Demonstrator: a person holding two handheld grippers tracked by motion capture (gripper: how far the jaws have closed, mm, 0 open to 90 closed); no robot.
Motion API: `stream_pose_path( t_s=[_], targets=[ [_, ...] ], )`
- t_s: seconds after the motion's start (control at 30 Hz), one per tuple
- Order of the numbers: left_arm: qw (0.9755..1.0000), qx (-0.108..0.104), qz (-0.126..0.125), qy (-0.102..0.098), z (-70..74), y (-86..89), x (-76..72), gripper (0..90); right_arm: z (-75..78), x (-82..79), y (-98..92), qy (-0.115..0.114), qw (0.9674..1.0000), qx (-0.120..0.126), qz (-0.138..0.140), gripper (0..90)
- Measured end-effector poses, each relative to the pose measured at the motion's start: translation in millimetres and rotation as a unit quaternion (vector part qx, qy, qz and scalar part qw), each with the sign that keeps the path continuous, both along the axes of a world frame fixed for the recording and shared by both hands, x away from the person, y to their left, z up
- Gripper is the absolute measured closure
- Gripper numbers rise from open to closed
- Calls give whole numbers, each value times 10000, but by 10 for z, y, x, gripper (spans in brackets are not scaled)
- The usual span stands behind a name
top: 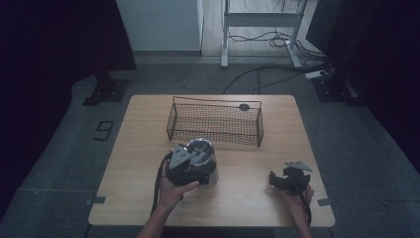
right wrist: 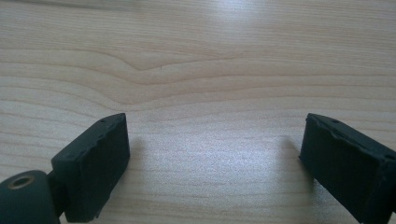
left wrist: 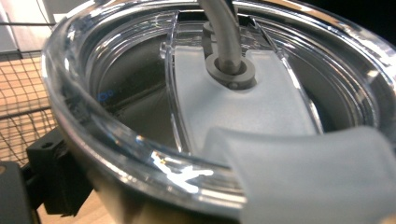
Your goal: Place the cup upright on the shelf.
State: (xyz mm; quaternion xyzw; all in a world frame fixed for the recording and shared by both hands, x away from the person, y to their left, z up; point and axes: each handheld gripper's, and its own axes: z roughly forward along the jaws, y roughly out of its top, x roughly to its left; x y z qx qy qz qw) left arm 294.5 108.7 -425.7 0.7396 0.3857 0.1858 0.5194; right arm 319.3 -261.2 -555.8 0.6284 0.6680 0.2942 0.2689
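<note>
The left tool (top: pixel 184 166) is pressed against a lidded tumbler (top: pixel 202 161) standing on the tabletop (top: pixel 247 188) just in front of the wire basket (top: pixel 215 124); I cannot tell whether its jaws are clamped. The tumbler's clear lid (left wrist: pixel 140 93) carries a straw (left wrist: pixel 224 32). The right tool (top: pixel 283 179) hovers near the right edge, well apart, jaws wide.

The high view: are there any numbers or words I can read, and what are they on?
"9": dark tape mark on the grey floor, left of the table.
The cup, its clear lid and the wire basket show no writing that can be read.
</note>
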Motion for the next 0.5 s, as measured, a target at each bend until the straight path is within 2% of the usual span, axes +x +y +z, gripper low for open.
stream_pose_path(
  t_s=[0.13,0.33,0.5],
  targets=[
    [10000,-28,7,32,48,24,37,31,1,0,-2,3,10000,-2,-3,82],
    [10000,46,65,1,112,36,112,31,1,3,-4,-5,10000,2,-8,83],
    [9999,100,71,50,153,23,197,31,1,4,-4,-9,10000,-9,-15,84]
  ],
)
